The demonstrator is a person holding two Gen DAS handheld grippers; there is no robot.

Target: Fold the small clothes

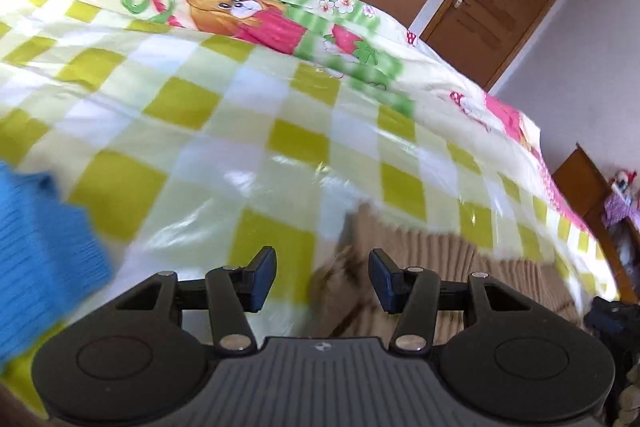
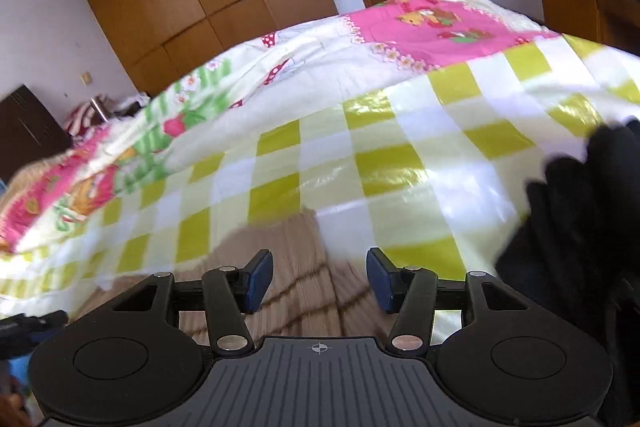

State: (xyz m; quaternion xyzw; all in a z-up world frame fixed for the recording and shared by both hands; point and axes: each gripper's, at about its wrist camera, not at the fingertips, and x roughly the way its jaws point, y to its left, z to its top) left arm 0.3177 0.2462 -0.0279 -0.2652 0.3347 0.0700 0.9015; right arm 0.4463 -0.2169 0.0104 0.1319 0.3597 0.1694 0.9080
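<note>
On the checked bedspread (image 1: 256, 131), low and close to you, lies the beige knit garment (image 1: 452, 267), ribbed, with a few darker brown stripes across it.

Left tongs (image 1: 322, 277): jaws parted about halfway, nothing between the pads. The garment sits under and to the right of the gap; its near edge shows just inside the right finger.

Right tongs (image 2: 320, 279): same half-open spread, empty. Here the beige knit (image 2: 296, 267) fills the gap and runs off to the left, under the left finger.

So the garment lies between your two hands, inward of each. In the right view the ribs run away from you up the bed, so that looks like the long axis, though blur makes the outline hard to trace. Neither hand looks clearly nearer; both hang just above the near hem without touching it.

Other cloth: a blue knit piece (image 1: 44, 247) at the far left of the left view, well apart from the beige one. A black garment (image 2: 580, 219) at the right edge of the right view, also apart.

Judgement: the next grab wants both tongs dropping onto the near hem, each toward its own corner. Watch for pinching the bedspread along with the knit.
</note>
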